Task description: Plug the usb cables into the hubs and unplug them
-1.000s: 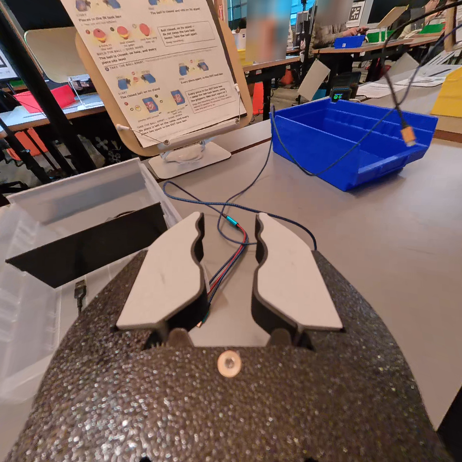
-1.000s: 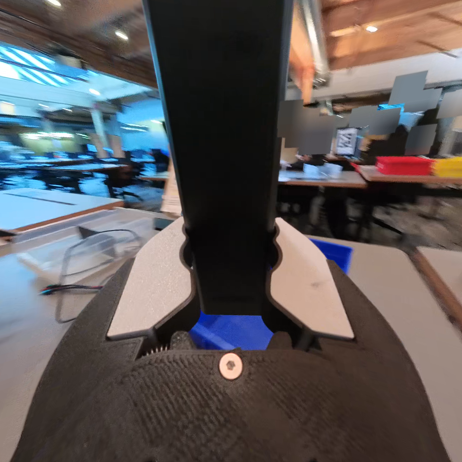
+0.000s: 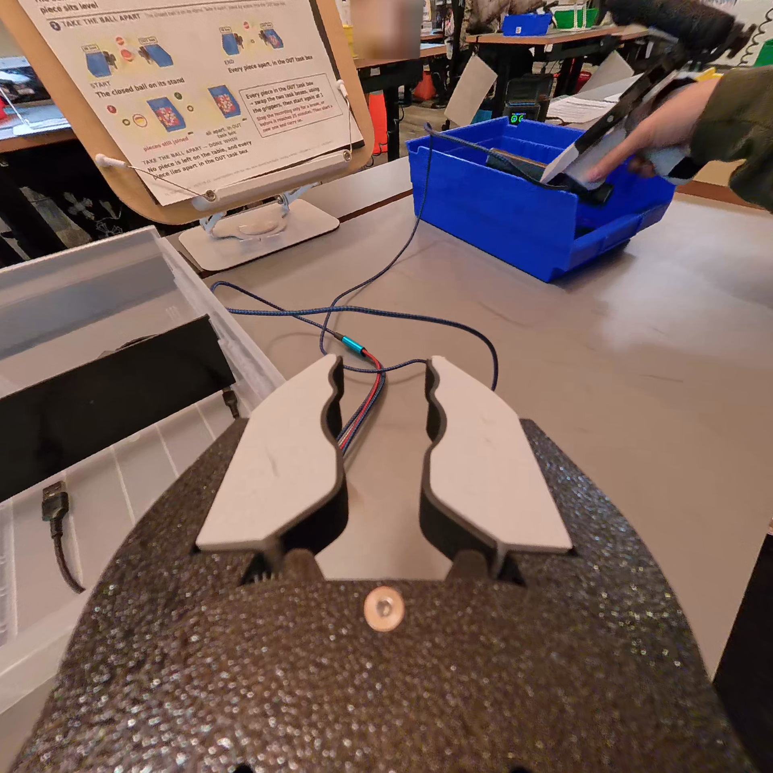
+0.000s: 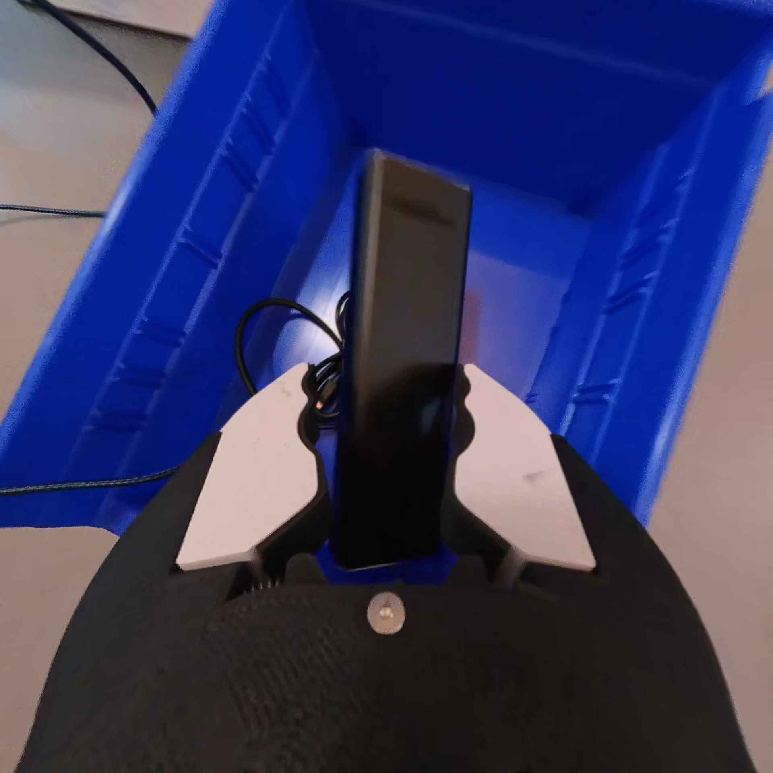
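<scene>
Right gripper (image 4: 385, 368) clamps black hub (image 4: 408, 318) inside blue bin (image 4: 217, 234); left gripper (image 3: 385, 364) stands released above braided cable (image 3: 364, 418).

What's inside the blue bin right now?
The blue bin contains the long black hub, gripped by the right gripper, and a coiled black cable beside it. The hub and gripper hide the floor beneath them.
</scene>
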### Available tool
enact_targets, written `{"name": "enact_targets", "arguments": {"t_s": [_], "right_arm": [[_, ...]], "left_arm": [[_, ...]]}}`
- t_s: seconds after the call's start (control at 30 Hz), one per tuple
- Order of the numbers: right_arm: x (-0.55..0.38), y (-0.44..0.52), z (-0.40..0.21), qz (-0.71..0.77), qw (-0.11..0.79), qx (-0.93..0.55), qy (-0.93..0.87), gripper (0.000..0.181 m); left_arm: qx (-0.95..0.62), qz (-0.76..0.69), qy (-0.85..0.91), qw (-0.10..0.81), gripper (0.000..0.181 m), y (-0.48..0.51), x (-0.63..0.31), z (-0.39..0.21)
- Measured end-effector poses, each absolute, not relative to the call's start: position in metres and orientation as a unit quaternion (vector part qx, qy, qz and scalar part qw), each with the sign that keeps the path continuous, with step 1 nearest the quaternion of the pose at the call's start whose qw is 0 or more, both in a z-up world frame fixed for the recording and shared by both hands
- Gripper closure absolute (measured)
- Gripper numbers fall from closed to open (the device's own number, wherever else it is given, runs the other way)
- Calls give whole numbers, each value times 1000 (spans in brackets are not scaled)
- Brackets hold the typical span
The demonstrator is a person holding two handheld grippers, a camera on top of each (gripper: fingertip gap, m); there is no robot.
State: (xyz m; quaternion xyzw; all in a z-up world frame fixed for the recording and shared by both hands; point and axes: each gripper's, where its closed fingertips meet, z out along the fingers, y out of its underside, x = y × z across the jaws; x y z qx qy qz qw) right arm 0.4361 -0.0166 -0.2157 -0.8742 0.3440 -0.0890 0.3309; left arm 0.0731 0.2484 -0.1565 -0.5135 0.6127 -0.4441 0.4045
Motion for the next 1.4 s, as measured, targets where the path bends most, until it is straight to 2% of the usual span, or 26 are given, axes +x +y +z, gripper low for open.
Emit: {"name": "enact_targets", "arguments": {"t_s": [0.1, 0.2, 0.27, 0.3, 0.4, 0.47, 0.57, 0.7, 0.83, 1.03, 1.13, 1.17, 1.3, 1.33, 1.4], "right_arm": [[434, -10, -163, -151, 366, -865, 310, 105], [377, 29, -76, -155, 460, -851, 201, 94], [301, 71, -29, -145, 527, -836, 49, 97], [258, 90, -25, -115, 531, -839, -29, 102], [171, 142, -53, -103, 488, -842, -207, 97], [149, 164, -106, -165, 398, -826, -364, 91], [154, 183, -179, -182, 262, -831, -456, 86], [150, 209, -214, -70, 237, -869, -429, 60], [157, 232, -240, -5, 197, -906, -374, 63], [193, 257, -269, -9, 132, -934, -332, 57], [193, 249, -288, 36, 88, -935, -340, 61], [195, 249, -293, 31, 84, -934, -346, 54], [193, 250, -291, 41, 98, -927, -359, 64], [193, 249, -288, 43, 101, -924, -366, 77], [195, 244, -283, 38, 96, -914, -392, 127]], "left_arm": [[-518, -445, 607, 407, 145, 253, 71, -156], [-529, -445, 592, 413, 145, 262, 67, -154], [-537, -450, 581, 414, 146, 268, 65, -153], [-539, -455, 577, 412, 146, 269, 64, -153], [-546, -465, 568, 405, 146, 272, 63, -154], [-548, -466, 568, 400, 146, 272, 62, -155], [-542, -461, 577, 401, 146, 270, 60, -155], [-540, -445, 588, 405, 145, 272, 57, -159], [-547, -454, 581, 396, 145, 277, 57, -164], [-557, -469, 569, 381, 145, 284, 58, -173], [-560, -475, 565, 375, 145, 287, 58, -175], [-560, -478, 564, 374, 145, 288, 58, -176], [-560, -490, 556, 371, 145, 290, 57, -175], [-559, -492, 555, 370, 145, 291, 57, -175], [-561, -495, 554, 367, 146, 292, 57, -177]]}}
